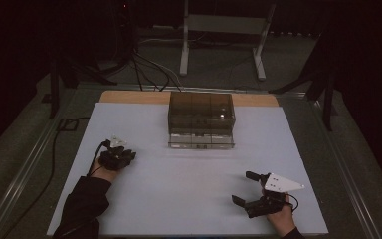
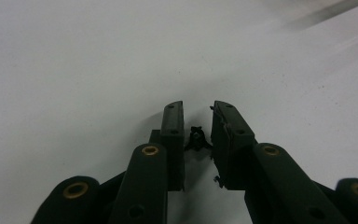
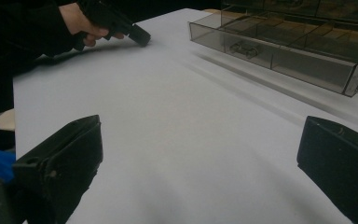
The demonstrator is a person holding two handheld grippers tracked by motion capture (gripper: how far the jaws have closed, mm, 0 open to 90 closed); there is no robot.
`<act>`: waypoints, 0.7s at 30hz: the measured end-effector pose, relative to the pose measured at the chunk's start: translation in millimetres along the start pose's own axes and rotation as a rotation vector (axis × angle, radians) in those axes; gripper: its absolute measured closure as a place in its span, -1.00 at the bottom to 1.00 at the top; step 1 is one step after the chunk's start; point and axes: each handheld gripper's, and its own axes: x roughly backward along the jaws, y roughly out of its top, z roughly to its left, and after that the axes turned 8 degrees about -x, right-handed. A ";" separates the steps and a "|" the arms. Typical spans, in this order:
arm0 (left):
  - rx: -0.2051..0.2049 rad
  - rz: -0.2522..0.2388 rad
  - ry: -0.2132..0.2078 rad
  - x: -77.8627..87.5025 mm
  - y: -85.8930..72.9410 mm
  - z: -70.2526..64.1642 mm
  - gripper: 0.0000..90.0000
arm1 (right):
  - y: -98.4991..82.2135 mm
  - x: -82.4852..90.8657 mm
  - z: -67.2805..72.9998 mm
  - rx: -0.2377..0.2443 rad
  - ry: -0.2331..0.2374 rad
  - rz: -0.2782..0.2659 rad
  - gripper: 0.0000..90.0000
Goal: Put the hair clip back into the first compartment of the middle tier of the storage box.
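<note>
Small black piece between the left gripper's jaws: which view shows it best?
The left gripper view: the small black piece sits close up between the jaws of the left gripper. In the high view and the right gripper view, that gripper and its hand cover it.

The white counter [image 1: 189,189] lies bare between the left hand-held gripper [image 1: 117,155] and the right hand-held gripper [image 1: 246,188], leaving wide passage across its near half. Only the smoky clear compartment box [image 1: 201,119] blocks the far middle, with open lanes on both sides.
</note>
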 end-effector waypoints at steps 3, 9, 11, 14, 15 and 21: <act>0.000 -0.002 0.005 0.7 -0.3 -0.5 0.70 | -0.1 -0.2 -0.3 -0.005 0.001 -0.001 -0.99; -0.002 -0.006 0.001 3.3 0.4 -0.8 0.71 | 0.1 0.0 -0.5 -0.006 -0.003 -0.002 -0.99; -0.006 -0.008 0.002 4.5 1.2 -0.7 0.71 | 0.0 0.1 -0.2 -0.005 -0.003 -0.001 -0.99; 0.000 -0.017 -0.002 7.4 2.8 -1.2 0.71 | 0.1 -0.1 -0.7 -0.007 -0.004 -0.001 -0.99; -0.006 -0.017 -0.003 8.4 3.5 -1.7 0.71 | 0.0 0.1 -0.7 -0.007 -0.004 -0.001 -0.99; -0.015 -0.025 -0.019 14.7 7.0 -3.6 0.72 | -0.3 0.2 -1.3 -0.008 -0.008 0.000 -0.99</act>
